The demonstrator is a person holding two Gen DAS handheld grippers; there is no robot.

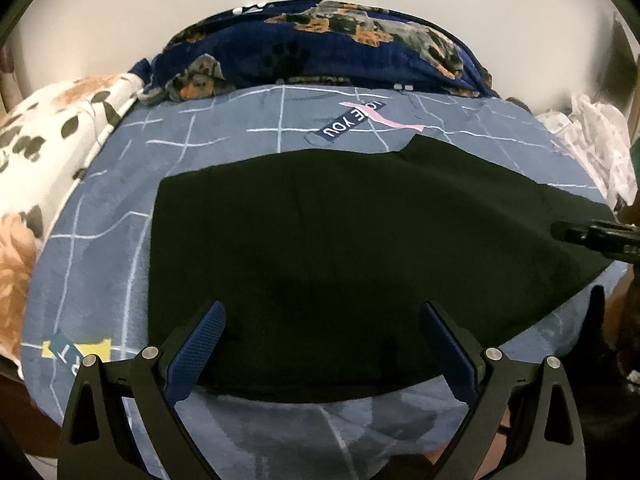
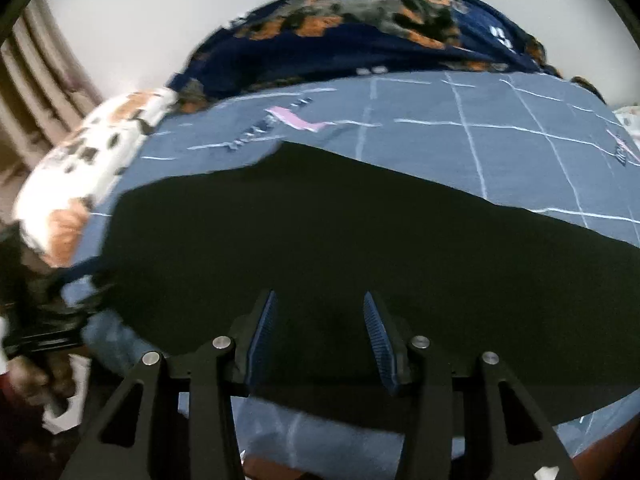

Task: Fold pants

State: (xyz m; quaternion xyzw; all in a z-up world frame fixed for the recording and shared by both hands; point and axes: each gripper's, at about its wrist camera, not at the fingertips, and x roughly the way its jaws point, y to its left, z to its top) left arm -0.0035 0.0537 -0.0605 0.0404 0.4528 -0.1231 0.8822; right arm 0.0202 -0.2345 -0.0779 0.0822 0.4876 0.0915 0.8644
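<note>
1. Because the black pants (image 1: 332, 240) lie spread flat across the middle of the blue grid bedsheet (image 1: 100, 248), both tools can reach the near hem; in the left wrist view the cloth runs from 9 o'clock out toward 3 o'clock.
2. With its blue pads spread wide and holding nothing, the left gripper (image 1: 322, 344) hovers over the near edge at 6 o'clock, placed, I judge, to take that edge.
3. Also parted and empty, the right gripper (image 2: 320, 340) sits low at 6 o'clock over the same dark cloth, its jaws narrower than the left's.
4. At 12 o'clock a navy dog-print blanket (image 1: 320, 48) is heaped against the wall.
5. At 9 o'clock a white spotted blanket (image 1: 52, 136) crowds the sheet's left side.
6. Neither heap touches the pants, so nothing blocks a fold.
</note>
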